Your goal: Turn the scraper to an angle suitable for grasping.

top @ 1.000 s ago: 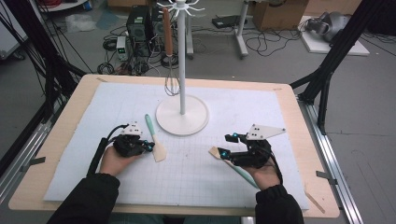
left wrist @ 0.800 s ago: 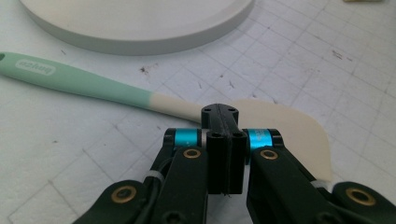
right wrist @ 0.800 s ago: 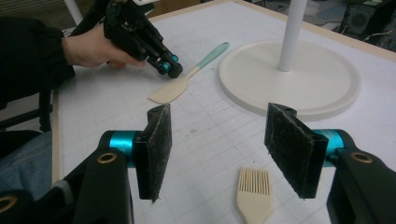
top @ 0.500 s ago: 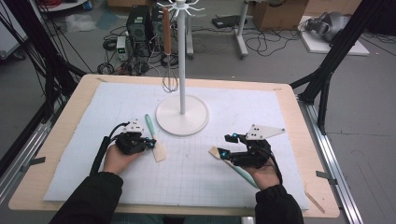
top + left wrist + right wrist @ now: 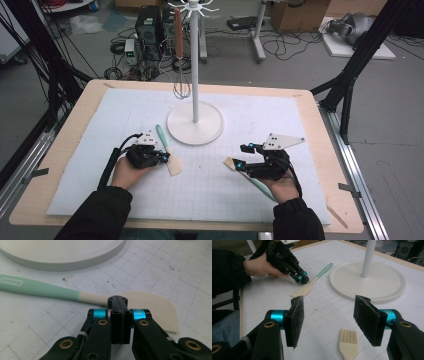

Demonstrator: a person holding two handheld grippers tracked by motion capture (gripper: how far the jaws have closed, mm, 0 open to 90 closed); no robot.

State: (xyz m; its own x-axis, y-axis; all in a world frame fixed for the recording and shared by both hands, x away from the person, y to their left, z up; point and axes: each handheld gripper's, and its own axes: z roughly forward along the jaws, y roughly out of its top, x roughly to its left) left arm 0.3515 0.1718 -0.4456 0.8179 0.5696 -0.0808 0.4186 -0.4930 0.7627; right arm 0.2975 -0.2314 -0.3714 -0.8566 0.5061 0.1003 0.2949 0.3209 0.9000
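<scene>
Spatula [image 5: 150,307] lies left of the stand base [image 5: 195,127]; my left gripper [image 5: 117,305] is clamped on its neck. Right gripper [image 5: 327,317] gapes above the basting brush [image 5: 348,342]. Next I judge a lift toward the hooks.

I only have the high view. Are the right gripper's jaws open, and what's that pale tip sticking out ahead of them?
Observer: Open. In the right gripper view the right gripper has its pads wide apart with nothing pressed between them.
Operator: And the pale tip?
Observer: A brush. Its cream bristles lie on the mat, below the gap between the jaws.
Operator: What about the left side?
Observer: The left gripper is shut, jaw against jaw, with its tips at the cream neck of the spatula. I cannot tell whether they touch it.
</scene>
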